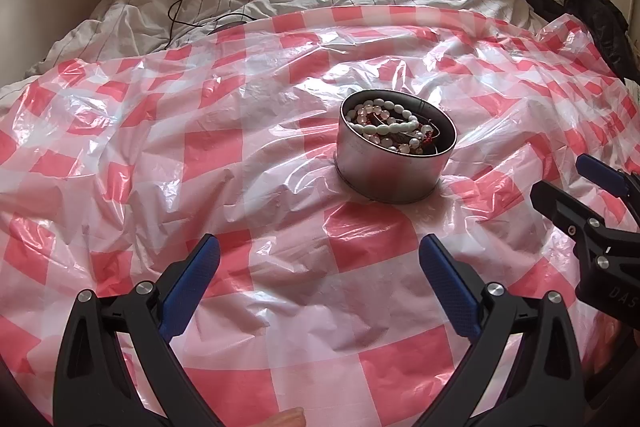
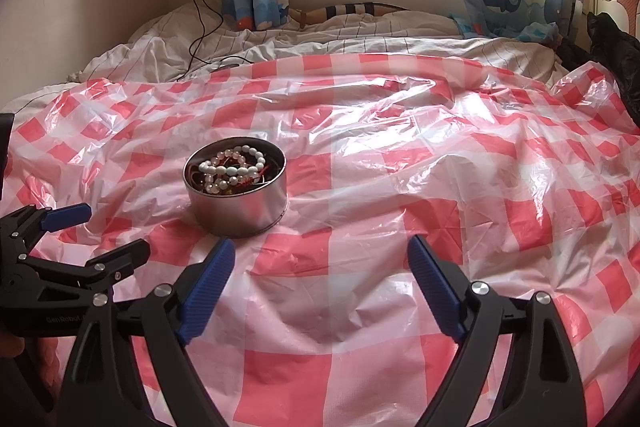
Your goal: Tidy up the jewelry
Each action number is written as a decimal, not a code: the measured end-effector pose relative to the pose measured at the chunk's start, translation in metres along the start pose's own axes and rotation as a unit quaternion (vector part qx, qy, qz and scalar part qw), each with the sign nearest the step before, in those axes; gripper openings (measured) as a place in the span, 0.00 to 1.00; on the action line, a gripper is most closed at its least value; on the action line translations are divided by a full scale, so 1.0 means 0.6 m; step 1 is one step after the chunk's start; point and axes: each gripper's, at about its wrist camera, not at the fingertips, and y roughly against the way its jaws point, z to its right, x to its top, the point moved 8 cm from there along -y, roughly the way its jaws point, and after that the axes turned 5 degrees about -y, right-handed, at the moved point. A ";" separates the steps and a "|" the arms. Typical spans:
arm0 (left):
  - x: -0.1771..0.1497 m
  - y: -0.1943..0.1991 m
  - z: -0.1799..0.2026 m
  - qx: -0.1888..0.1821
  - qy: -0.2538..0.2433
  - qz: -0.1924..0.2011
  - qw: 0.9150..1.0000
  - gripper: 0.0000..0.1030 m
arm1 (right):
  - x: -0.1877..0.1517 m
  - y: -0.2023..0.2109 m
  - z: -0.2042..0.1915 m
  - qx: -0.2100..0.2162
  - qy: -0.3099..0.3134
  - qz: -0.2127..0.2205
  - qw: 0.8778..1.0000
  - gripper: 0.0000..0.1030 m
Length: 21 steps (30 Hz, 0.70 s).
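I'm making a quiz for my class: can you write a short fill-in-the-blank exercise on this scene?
1. The bead bracelets lie inside a round metal ___.
2. The tin stands on a plastic sheet checked pink and ___.
3. The jaws of both hand-held grippers, left and right, stand ___, gripping nothing.

Missing words: tin; white; open

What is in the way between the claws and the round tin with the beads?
Nothing visible. Only bare checked plastic sheet lies between the open left claw and the tin, and between the open right claw and it. The bead jewelry sits inside, uncovered.
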 end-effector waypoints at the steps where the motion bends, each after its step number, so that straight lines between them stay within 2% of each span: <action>1: 0.000 0.000 0.000 0.000 0.000 0.000 1.000 0.93 | 0.001 -0.001 -0.002 0.000 0.000 0.000 1.000 0.82; 21: 0.000 -0.002 -0.003 -0.001 0.001 -0.002 1.000 0.93 | 0.002 -0.002 -0.005 -0.001 0.000 -0.001 1.000 0.82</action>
